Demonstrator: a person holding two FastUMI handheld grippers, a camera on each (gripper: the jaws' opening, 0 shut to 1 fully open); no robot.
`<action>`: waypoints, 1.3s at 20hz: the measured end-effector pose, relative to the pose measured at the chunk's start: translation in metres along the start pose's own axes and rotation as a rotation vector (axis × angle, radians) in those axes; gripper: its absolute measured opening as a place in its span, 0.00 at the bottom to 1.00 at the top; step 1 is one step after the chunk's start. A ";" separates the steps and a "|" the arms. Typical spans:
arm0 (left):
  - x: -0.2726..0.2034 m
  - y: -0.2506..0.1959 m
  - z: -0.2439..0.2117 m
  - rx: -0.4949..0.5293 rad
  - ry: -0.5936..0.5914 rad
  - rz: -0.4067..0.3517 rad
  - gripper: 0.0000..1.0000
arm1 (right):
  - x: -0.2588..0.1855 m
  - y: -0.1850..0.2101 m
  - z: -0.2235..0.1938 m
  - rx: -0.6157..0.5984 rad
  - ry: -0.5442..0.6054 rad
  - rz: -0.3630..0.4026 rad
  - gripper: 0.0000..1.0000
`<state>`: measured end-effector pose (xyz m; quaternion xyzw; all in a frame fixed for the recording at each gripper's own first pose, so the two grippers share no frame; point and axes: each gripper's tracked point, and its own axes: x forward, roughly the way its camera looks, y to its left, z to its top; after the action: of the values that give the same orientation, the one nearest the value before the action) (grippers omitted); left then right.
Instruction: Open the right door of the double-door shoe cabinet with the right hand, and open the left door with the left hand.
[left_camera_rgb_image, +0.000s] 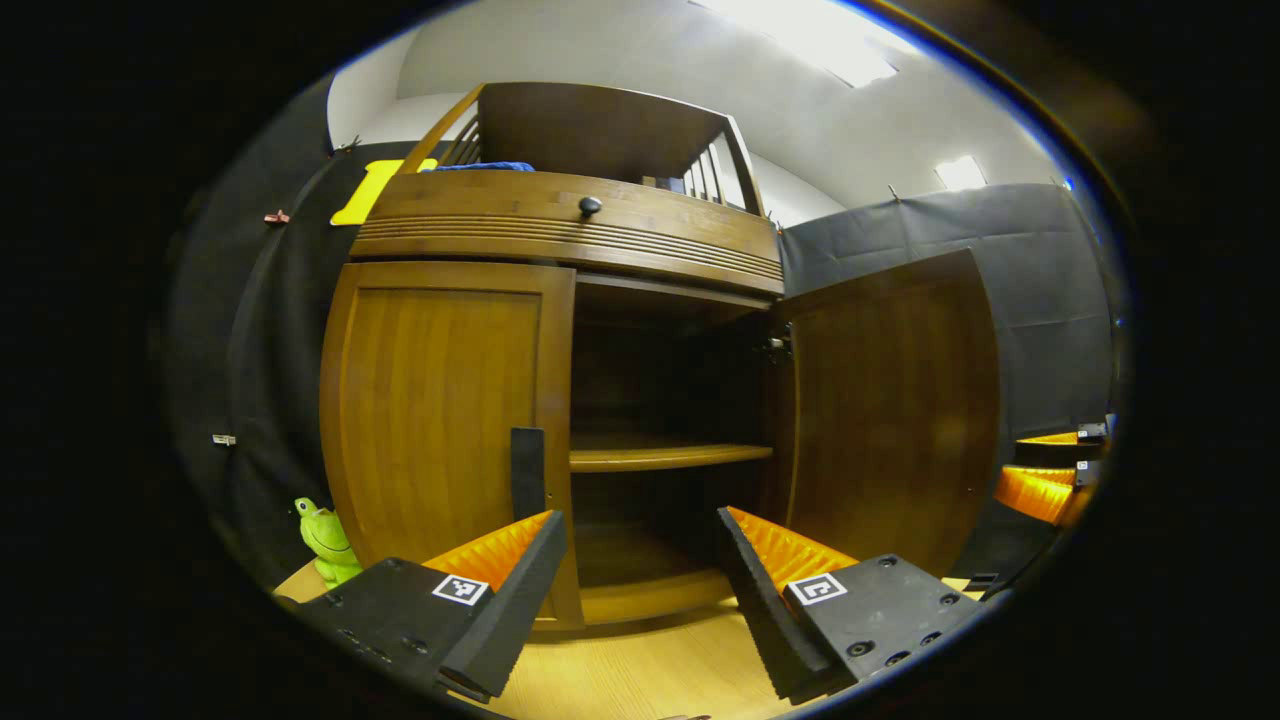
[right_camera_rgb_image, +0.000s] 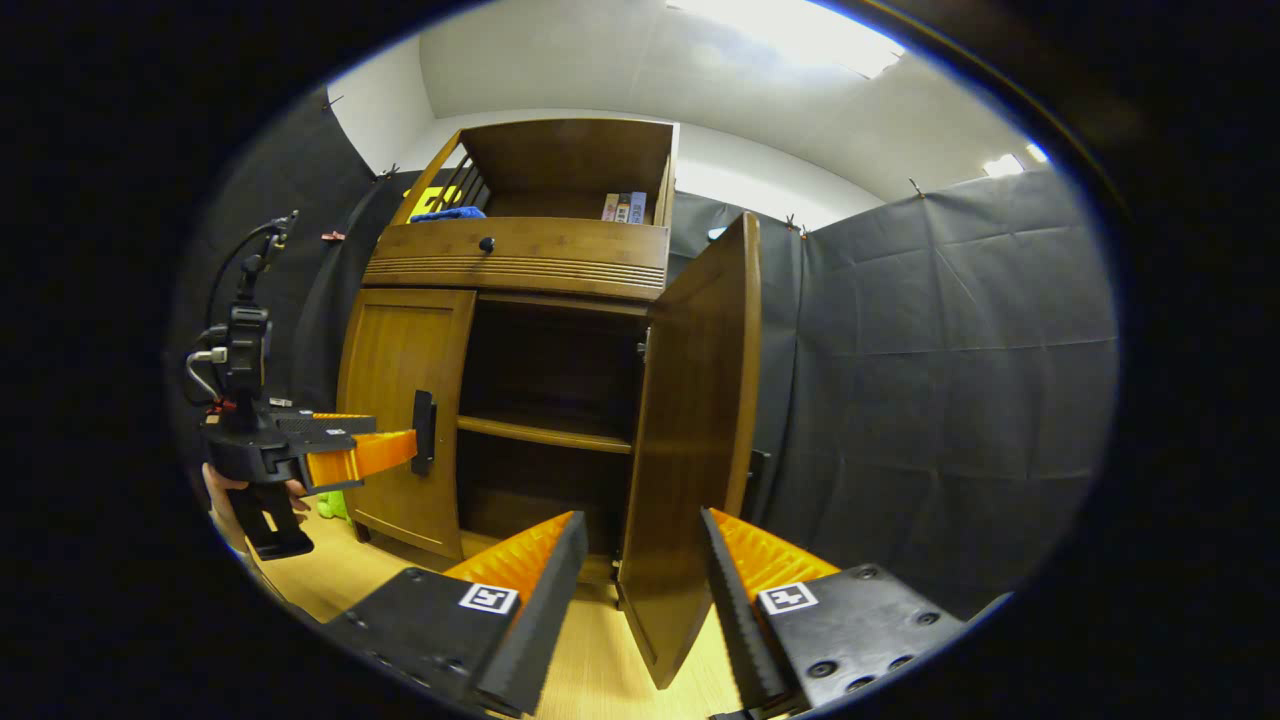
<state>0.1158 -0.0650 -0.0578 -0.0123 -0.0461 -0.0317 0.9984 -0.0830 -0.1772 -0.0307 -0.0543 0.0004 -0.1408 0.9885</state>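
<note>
Right door: swung open; done
Left door: shut; handle untouched
Left tool: agape, empty
Right tool: agape, straddling door edge

No readable words or numbers anywhere here, just square black-and-white coded markers on the left gripper and the right gripper, and book spines too small to read.
</note>
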 end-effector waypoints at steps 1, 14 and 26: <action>0.008 0.009 0.001 -0.002 -0.017 0.015 0.92 | 0.001 0.003 -0.003 0.003 0.004 0.006 0.79; 0.112 0.089 -0.055 0.052 0.016 0.151 0.84 | 0.026 0.009 0.000 0.063 -0.044 0.080 0.84; 0.119 0.093 -0.060 0.000 0.051 0.093 0.31 | 0.033 0.011 -0.011 0.067 -0.034 0.073 0.86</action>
<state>0.2459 0.0184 -0.1086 -0.0136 -0.0201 0.0142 0.9996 -0.0488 -0.1767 -0.0421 -0.0234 -0.0192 -0.1036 0.9942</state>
